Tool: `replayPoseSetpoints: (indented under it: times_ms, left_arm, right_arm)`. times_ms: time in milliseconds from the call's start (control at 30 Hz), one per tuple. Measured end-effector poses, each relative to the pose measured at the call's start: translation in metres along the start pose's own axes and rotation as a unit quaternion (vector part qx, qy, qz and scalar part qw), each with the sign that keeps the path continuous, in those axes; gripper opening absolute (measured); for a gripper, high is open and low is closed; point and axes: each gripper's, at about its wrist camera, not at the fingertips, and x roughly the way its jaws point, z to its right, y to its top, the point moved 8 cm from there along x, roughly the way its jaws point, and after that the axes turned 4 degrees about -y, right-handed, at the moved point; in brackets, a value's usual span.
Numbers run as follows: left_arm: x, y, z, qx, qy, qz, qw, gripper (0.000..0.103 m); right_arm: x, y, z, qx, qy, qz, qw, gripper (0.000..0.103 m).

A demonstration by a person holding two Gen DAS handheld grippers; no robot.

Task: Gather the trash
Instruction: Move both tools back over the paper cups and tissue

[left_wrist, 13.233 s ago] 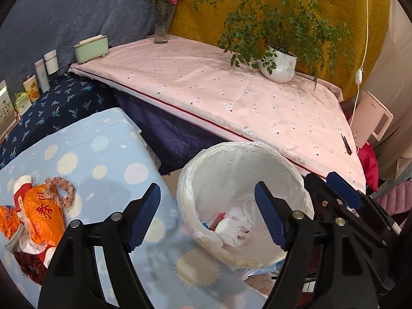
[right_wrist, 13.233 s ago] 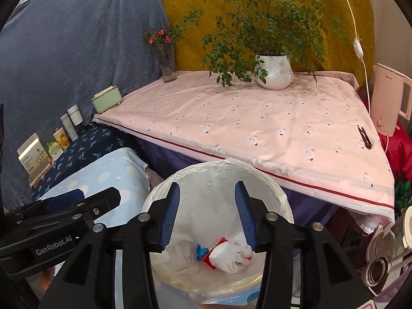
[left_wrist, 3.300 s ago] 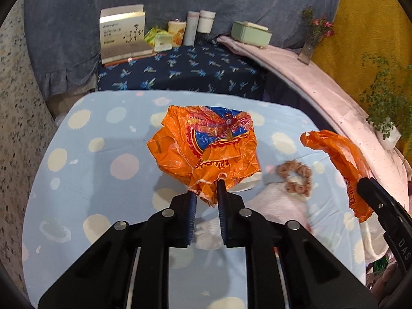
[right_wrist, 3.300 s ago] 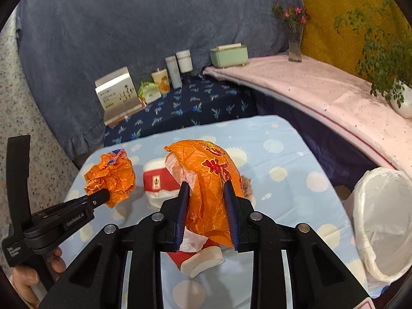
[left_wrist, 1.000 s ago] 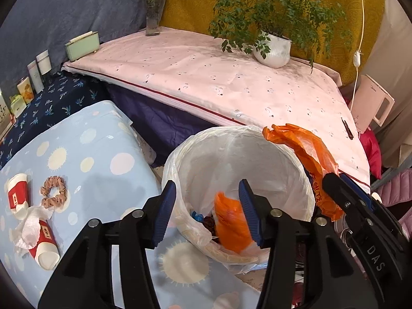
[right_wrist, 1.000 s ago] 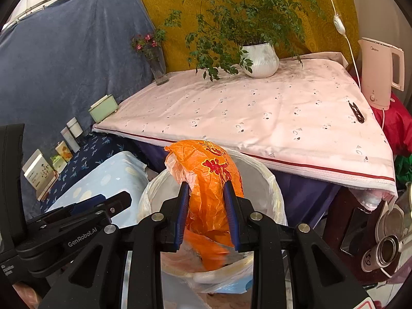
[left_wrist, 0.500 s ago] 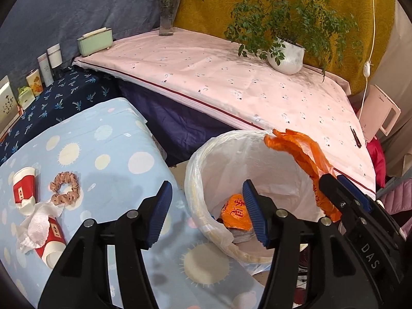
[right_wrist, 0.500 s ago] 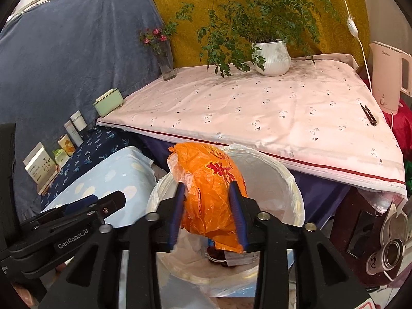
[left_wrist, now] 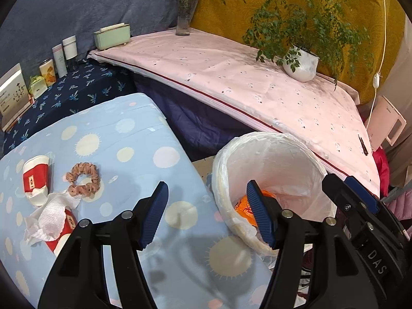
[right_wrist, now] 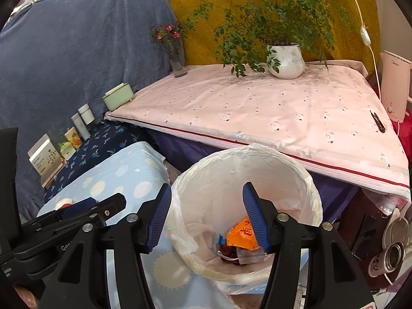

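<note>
A white-lined trash bin (right_wrist: 312,195) stands beside the blue dotted table (left_wrist: 128,139); it also shows in the left wrist view (left_wrist: 221,170). Orange wrappers (right_wrist: 242,234) lie inside it with other scraps, and one wrapper (left_wrist: 243,207) shows in the left wrist view. My right gripper (right_wrist: 207,212) is open and empty above the bin. My left gripper (left_wrist: 207,213) is open and empty over the table's edge by the bin. On the table lie two red-and-white paper cups (left_wrist: 34,177), a crumpled white tissue (left_wrist: 50,217) and a pink scrunchie (left_wrist: 82,179).
A pink-clothed table (left_wrist: 231,77) behind the bin holds a potted plant (left_wrist: 300,63), a flower vase (left_wrist: 184,18) and a green box (left_wrist: 112,36). Bottles and a card box (left_wrist: 13,92) stand on a dark blue surface. A kettle (right_wrist: 395,82) is at right.
My right gripper opened and let the orange wrapper fall into the bin. My left gripper opened wider and drew back toward the table.
</note>
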Motion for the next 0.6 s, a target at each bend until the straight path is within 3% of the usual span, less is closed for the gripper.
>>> replayPoseSetpoints:
  times_ms: [333,600]
  left_arm:
    - [-0.025,-0.005,-0.041,-0.033,0.020,0.013,0.9992,0.062]
    - [-0.042,-0.023,-0.096,-0.076,0.047,0.010,0.9959,0.064]
  right_arm:
    - [-0.011,-0.004,-0.041,-0.033,0.019,-0.001,0.999,0.061]
    - [-0.015,-0.018,-0.086,-0.067,0.041,-0.012,0.997,0.061]
